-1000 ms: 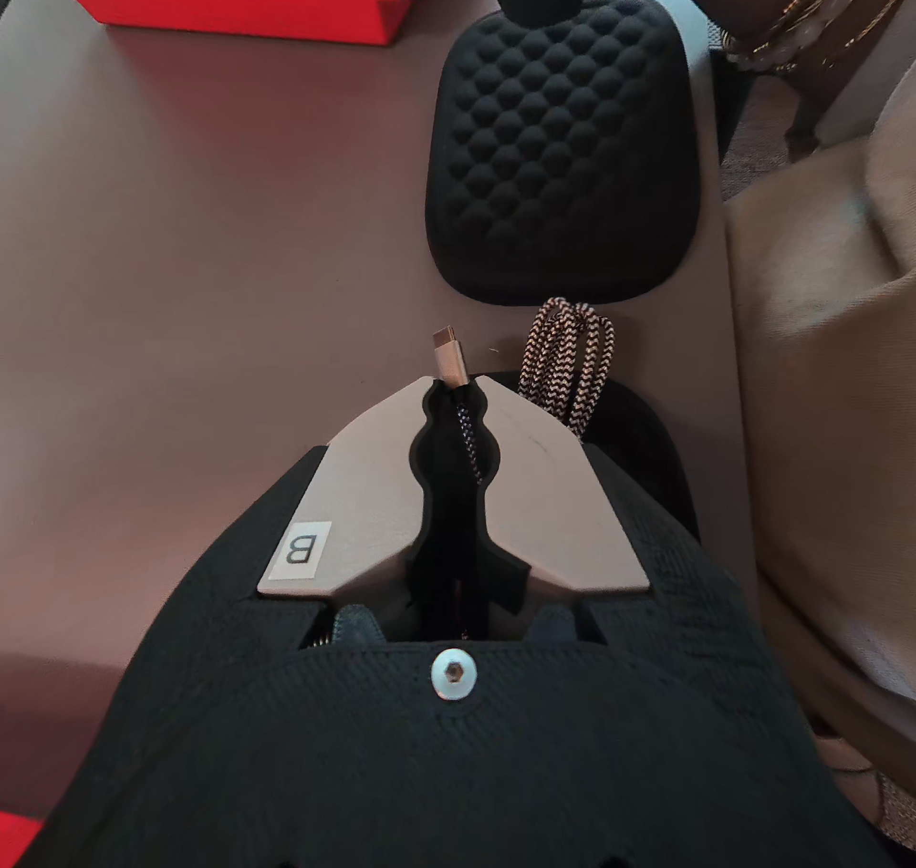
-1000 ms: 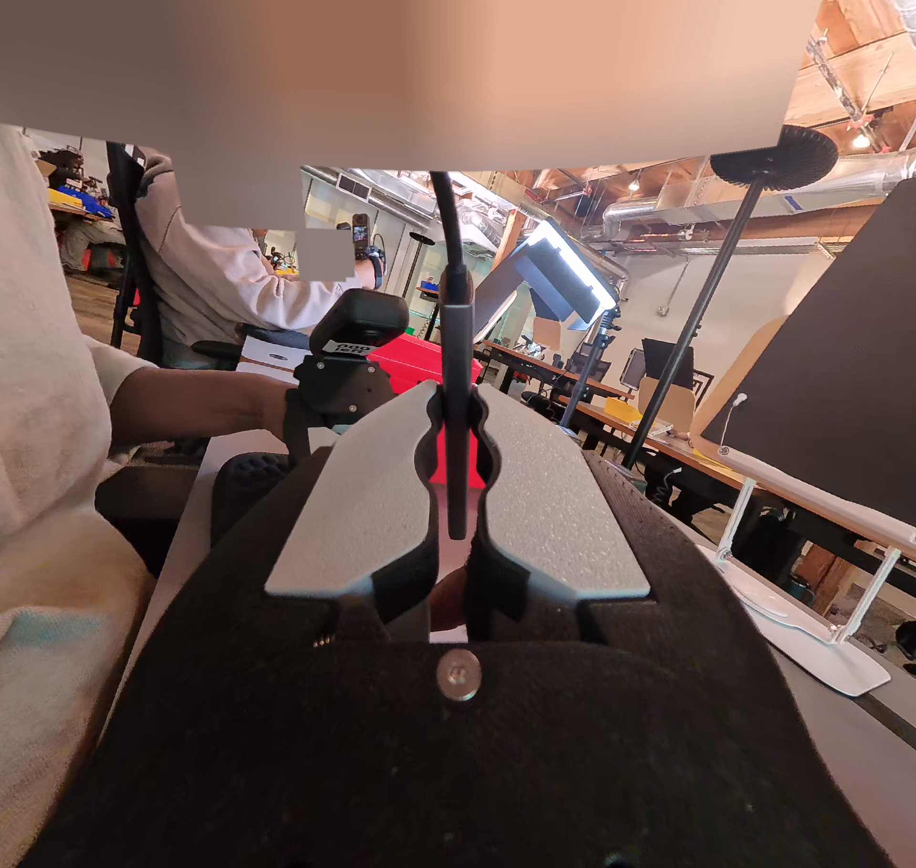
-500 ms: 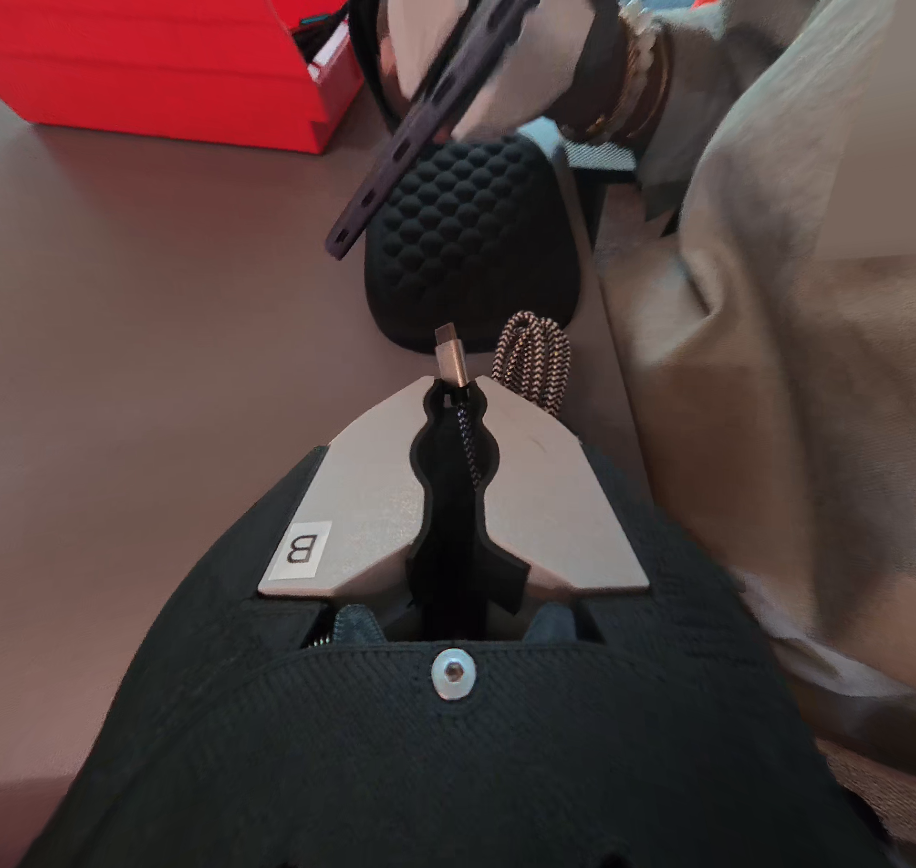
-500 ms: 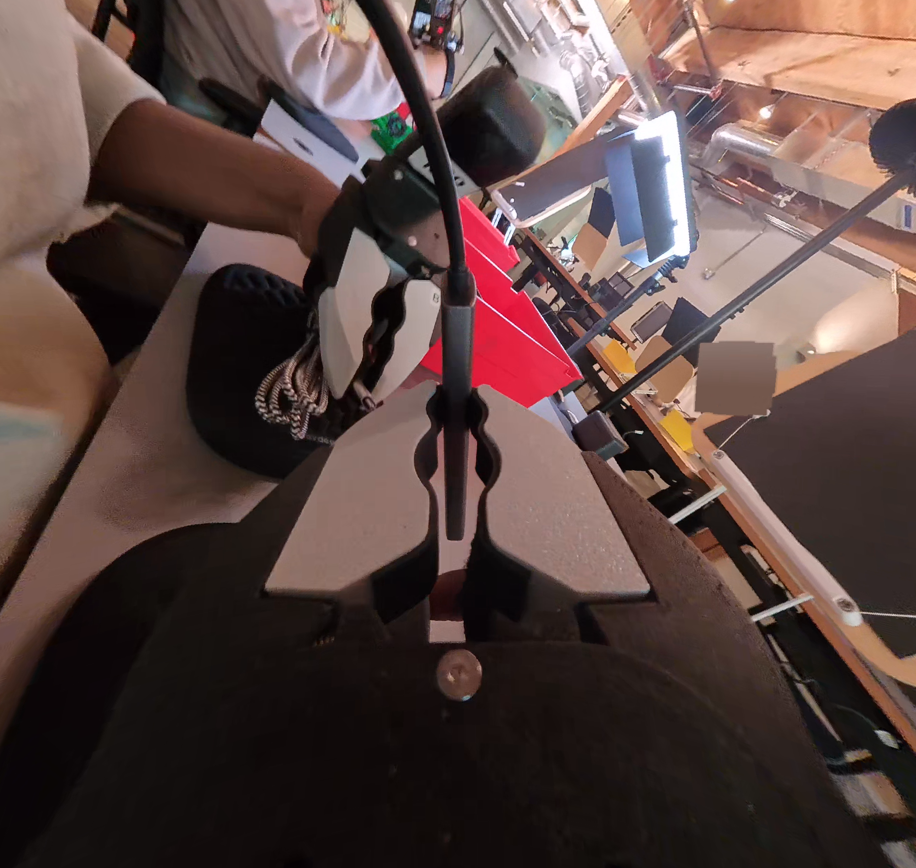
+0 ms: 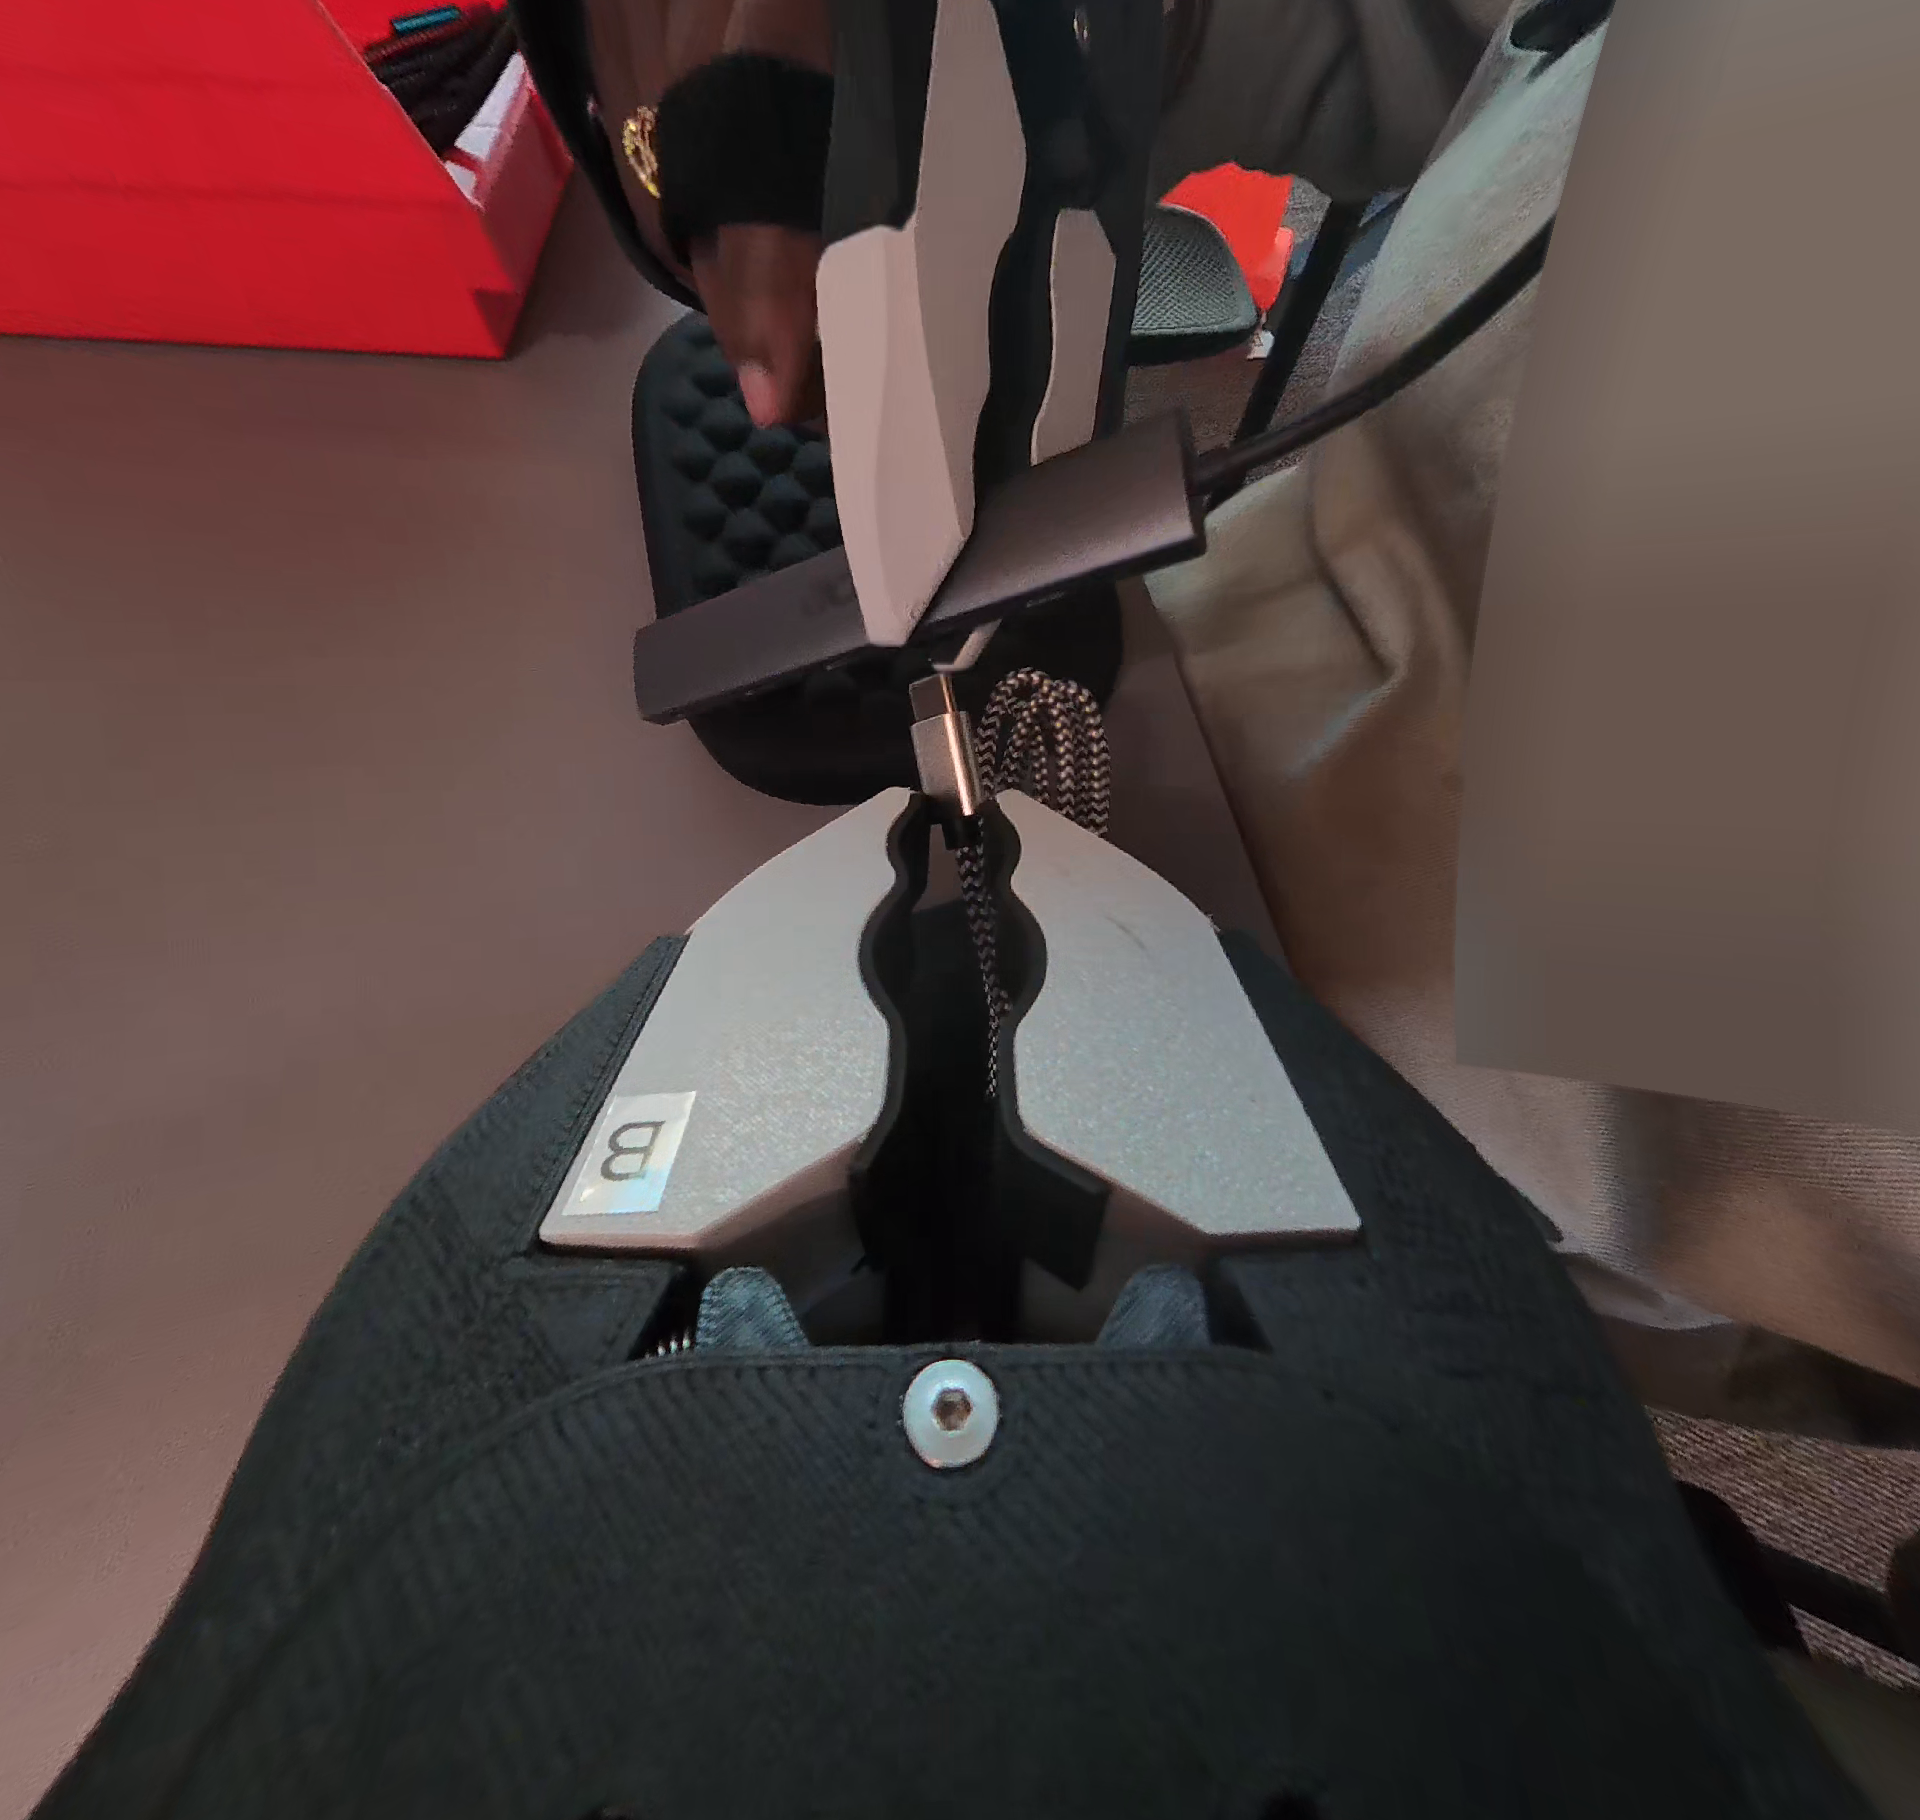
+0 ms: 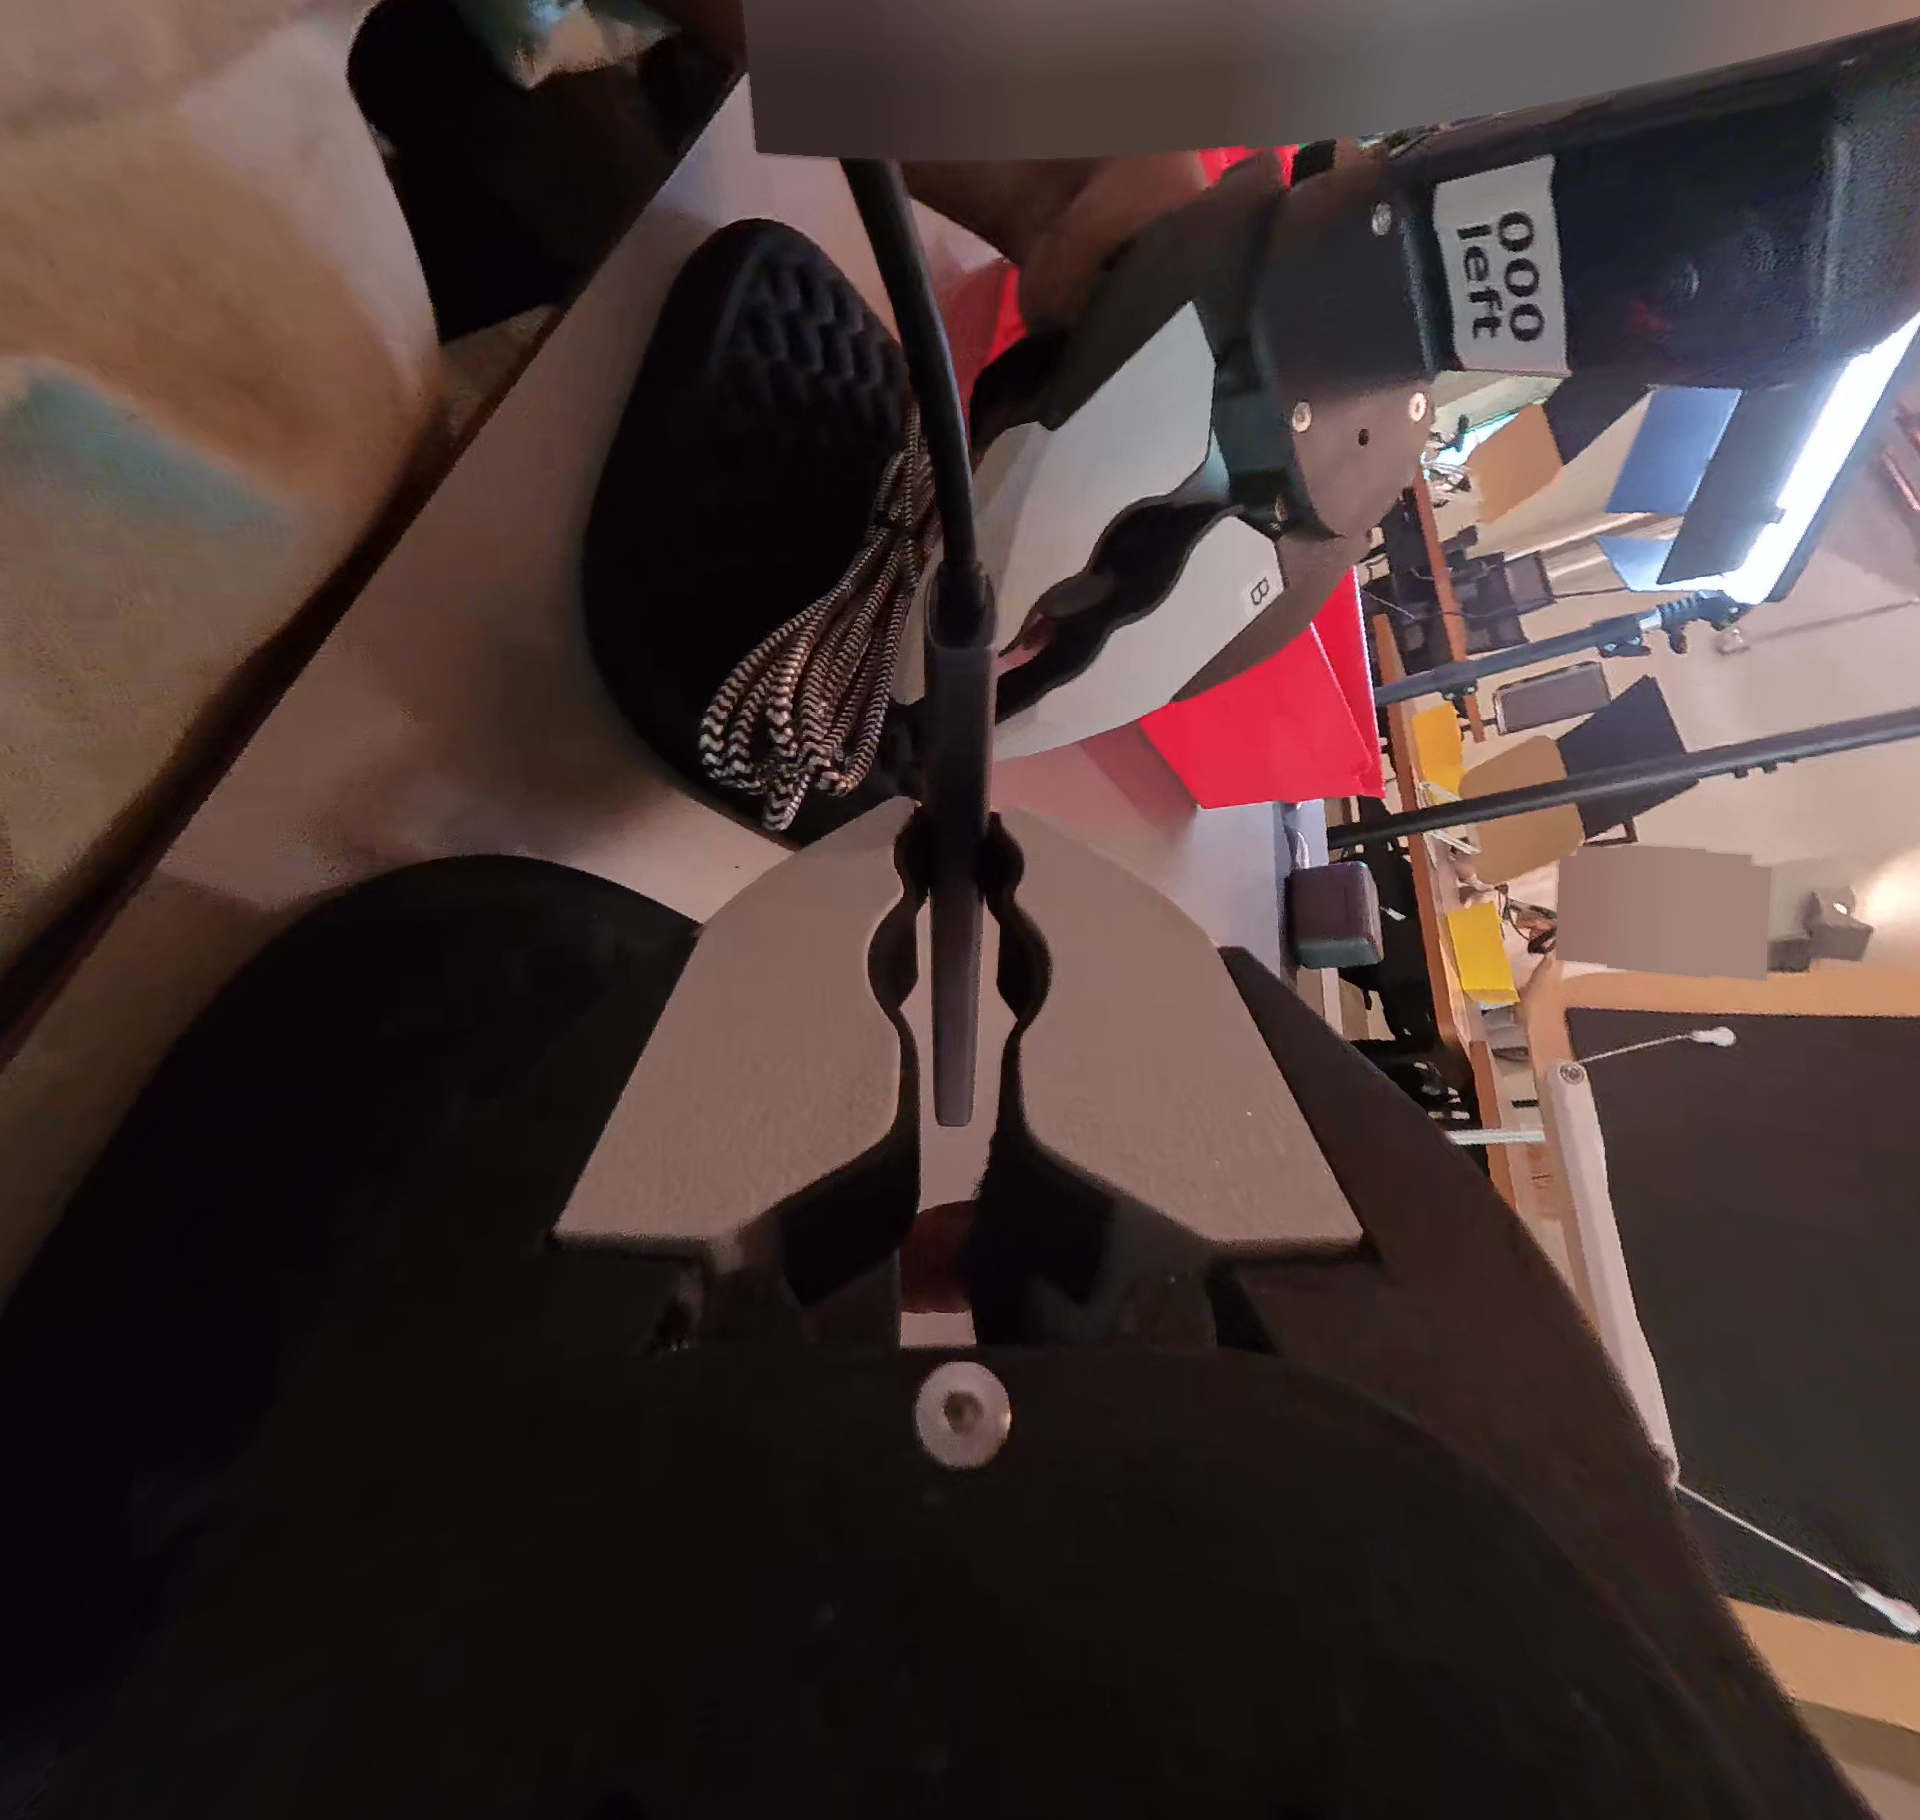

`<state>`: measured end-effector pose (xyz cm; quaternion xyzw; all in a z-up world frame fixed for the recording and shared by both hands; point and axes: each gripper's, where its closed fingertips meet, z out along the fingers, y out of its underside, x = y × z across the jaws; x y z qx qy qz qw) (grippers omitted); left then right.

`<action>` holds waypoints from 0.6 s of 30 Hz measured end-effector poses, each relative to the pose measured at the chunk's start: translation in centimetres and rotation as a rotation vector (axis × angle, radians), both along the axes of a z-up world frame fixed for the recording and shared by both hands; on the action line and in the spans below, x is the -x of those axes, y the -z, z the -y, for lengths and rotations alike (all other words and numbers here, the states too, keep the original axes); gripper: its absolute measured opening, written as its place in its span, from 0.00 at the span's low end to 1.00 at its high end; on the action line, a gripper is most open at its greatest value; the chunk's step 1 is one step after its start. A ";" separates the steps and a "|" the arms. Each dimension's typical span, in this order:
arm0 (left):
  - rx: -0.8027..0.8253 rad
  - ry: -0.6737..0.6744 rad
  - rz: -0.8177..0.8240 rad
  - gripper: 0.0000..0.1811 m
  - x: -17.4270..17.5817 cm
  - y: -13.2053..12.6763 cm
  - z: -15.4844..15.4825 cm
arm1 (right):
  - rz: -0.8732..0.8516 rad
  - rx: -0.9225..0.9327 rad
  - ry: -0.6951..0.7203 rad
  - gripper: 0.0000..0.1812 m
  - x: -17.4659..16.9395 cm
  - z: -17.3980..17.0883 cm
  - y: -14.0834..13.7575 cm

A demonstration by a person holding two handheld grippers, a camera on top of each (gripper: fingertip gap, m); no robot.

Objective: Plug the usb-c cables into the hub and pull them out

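USB-C plug (image 5: 943,750) sits pinched in our left tool (image 5: 956,814), its braided cable (image 5: 1044,747) looped behind; our right tool (image 6: 951,840) is clamped on the grey hub (image 5: 914,565) above the bench (image 5: 312,679). The plug's tip just meets the hub's edge, unseated, so insertion and pull-out remain. The plug's long axis points forward and up; the hub lies crosswise.

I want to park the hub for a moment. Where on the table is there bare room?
The table is bare left of the black padded case, in front of the red box. It is crowded around the case, where the hub, braided cable and both grippers meet.
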<state>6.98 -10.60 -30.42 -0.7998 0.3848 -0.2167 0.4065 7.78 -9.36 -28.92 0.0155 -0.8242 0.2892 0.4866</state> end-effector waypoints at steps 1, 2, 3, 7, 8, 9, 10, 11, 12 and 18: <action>0.007 0.003 0.000 0.04 -0.1 0.2 0.1 | 0.001 -0.011 -0.002 0.05 0.1 0.0 0.2; 0.010 0.005 -0.002 0.04 -0.2 0.4 0.1 | 0.005 -0.021 -0.006 0.05 0.2 0.1 0.3; 0.011 0.006 0.000 0.04 -0.3 0.6 0.1 | 0.011 -0.028 -0.011 0.05 0.2 0.2 0.5; 0.014 0.005 0.010 0.04 -0.4 0.9 0.3 | 0.029 -0.042 -0.037 0.05 0.2 0.7 0.8; 0.013 0.009 0.010 0.04 -0.5 1.0 0.3 | 0.035 -0.045 -0.041 0.05 0.1 0.8 0.9; 0.015 0.013 0.007 0.04 -0.5 1.0 0.4 | 0.039 -0.049 -0.048 0.05 0.1 0.8 0.9; 0.018 0.015 0.001 0.04 -0.6 1.1 0.4 | 0.041 -0.052 -0.055 0.05 0.0 0.9 0.9; 0.019 0.015 -0.006 0.04 -0.6 1.2 0.4 | 0.047 -0.055 -0.063 0.05 0.0 1.0 0.9; 0.021 0.020 -0.014 0.04 -0.6 1.2 0.4 | 0.056 -0.060 -0.070 0.05 -0.1 1.1 1.0; 0.023 0.040 -0.025 0.04 -0.8 1.4 0.6 | 0.086 -0.100 -0.103 0.05 -0.4 1.2 1.3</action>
